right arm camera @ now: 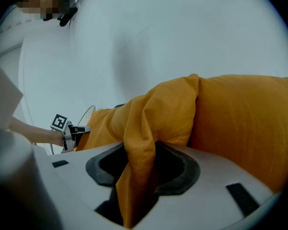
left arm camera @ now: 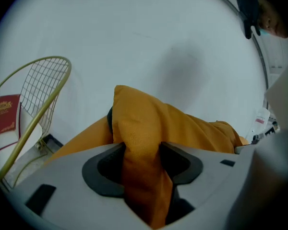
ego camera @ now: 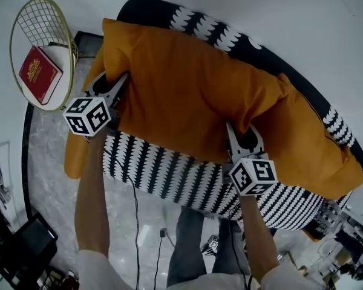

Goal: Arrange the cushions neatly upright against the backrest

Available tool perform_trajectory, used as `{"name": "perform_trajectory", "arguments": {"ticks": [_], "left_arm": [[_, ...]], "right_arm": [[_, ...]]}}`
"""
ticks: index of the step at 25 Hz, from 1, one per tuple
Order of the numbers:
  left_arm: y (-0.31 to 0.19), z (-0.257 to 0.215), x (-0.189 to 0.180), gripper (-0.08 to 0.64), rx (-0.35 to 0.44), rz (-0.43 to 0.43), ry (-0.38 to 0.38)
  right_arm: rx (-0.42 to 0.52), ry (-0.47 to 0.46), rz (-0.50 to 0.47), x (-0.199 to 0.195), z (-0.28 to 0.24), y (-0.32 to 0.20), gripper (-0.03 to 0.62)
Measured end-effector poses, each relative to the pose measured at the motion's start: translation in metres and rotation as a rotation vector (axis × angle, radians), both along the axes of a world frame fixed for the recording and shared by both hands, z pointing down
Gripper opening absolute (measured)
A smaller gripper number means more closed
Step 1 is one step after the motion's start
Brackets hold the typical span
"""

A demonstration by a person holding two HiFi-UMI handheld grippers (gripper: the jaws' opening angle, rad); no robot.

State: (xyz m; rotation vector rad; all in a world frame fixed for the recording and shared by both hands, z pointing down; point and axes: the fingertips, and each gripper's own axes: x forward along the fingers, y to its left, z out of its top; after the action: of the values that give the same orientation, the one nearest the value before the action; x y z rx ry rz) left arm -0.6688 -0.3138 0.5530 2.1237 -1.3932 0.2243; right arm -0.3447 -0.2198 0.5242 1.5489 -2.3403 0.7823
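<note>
A black-and-white patterned sofa (ego camera: 169, 169) stands against a white wall, and a large orange cushion (ego camera: 187, 89) lies across its middle, top edge up by the backrest and lower edge over the seat. A second orange cushion (ego camera: 317, 153) sits just beside it at the sofa's right end, touching it, while a third orange cushion (ego camera: 76, 154) hangs down past the sofa's left end. To the left of the sofa stands a gold wire side table (ego camera: 41, 18) carrying a red book (ego camera: 40, 74). Nothing stands between the person and the large cushion. Both bare forearms reach forward over the seat, well apart. The left gripper (ego camera: 120, 84) pinches a fold of the large cushion's lower left corner between its partly closed jaws, and the right gripper (ego camera: 242, 130) likewise clamps fabric at the lower right corner.
</note>
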Motion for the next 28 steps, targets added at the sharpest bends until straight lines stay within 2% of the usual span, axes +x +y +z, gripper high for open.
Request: {"name": "perform_trajectory", "arguments": {"ticks": [2, 4, 11, 16, 21, 25, 27, 28], "left_arm": [[0.000, 0.025, -0.007, 0.230, -0.067, -0.022, 0.007], [0.001, 0.040, -0.014, 0.239, -0.102, -0.048, 0.014], [-0.002, 0.036, -0.014, 0.253, -0.086, -0.044, 0.010], [0.013, 0.020, -0.024, 0.293, -0.038, -0.111, -0.011], [0.040, -0.001, -0.020, 0.308, 0.017, -0.159, -0.006], [0.078, -0.018, -0.016, 0.305, 0.084, -0.175, -0.074], [0.099, -0.016, -0.007, 0.257, 0.094, -0.164, -0.108], [0.109, -0.016, -0.001, 0.196, 0.099, -0.162, -0.117]], "right_arm": [[-0.020, 0.033, -0.021, -0.005, 0.010, 0.000, 0.204], [-0.038, 0.062, -0.040, -0.014, 0.018, -0.002, 0.202], [-0.040, 0.036, -0.040, -0.009, 0.036, -0.009, 0.207], [-0.013, 0.016, -0.066, -0.008, 0.024, -0.004, 0.260], [0.051, 0.139, -0.132, 0.000, 0.001, 0.017, 0.319], [0.063, 0.155, -0.126, 0.010, -0.002, 0.041, 0.318], [0.062, 0.150, -0.133, 0.014, 0.003, 0.053, 0.317], [0.066, 0.151, -0.138, 0.016, 0.004, 0.058, 0.306]]}}
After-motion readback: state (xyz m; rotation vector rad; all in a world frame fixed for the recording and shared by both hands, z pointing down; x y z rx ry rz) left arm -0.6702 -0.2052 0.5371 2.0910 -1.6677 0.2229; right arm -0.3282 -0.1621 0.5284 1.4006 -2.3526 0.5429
